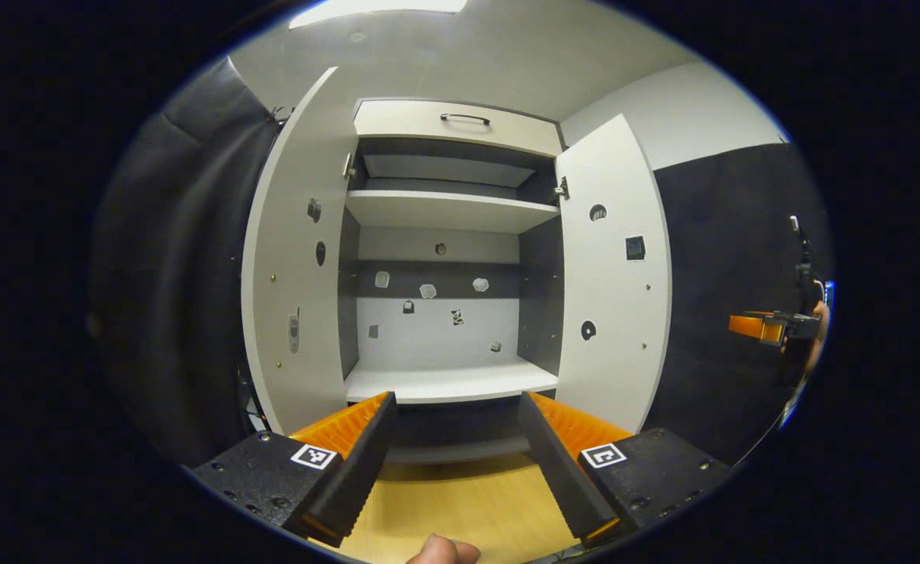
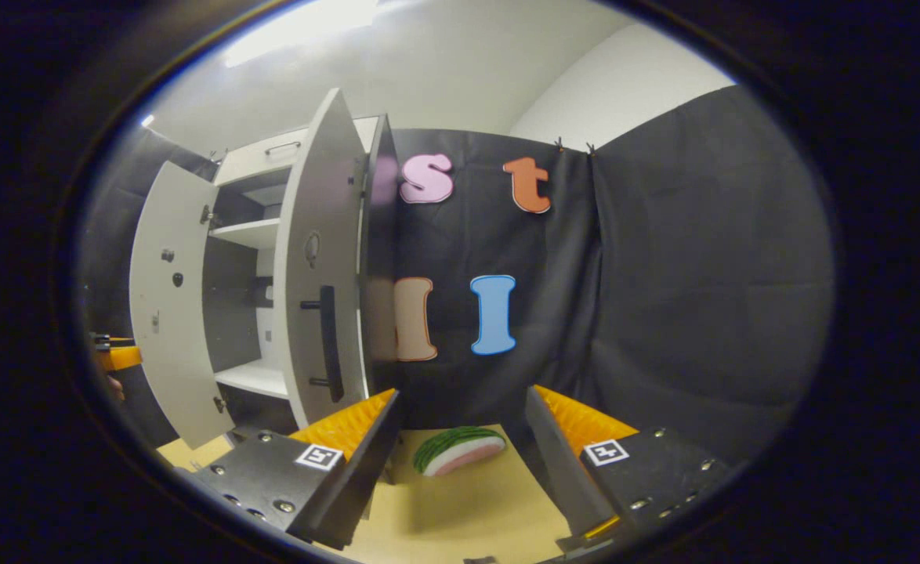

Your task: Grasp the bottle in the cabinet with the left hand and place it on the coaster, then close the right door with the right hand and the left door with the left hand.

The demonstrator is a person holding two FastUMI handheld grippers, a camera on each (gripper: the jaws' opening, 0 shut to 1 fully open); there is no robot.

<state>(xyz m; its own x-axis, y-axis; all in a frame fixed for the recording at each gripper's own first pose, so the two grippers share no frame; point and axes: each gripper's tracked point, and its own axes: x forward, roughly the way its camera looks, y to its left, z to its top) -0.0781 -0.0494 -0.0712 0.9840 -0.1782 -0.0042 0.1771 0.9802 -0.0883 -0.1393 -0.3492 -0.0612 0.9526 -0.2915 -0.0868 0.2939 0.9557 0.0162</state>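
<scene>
while both cabinet (image 1: 452, 235) doors are standing open, left gripper (image 1: 454, 439) is facing lower shelf (image 1: 448, 382) straight ahead, jaws wide, empty; no bottle discernible inside. right gripper (image 2: 460, 439), wide, empty, is hovering nearer right door (image 2: 319, 298), handle (image 2: 328, 333) ahead-left. watermelon-slice coaster (image 2: 458, 450) is lying between right fingers at tabletop's back edge.

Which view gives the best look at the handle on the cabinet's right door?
The right gripper view: the right door shows its outer face there, with the dark vertical handle plain. The left gripper view shows that door's inner face, not the handle.
</scene>
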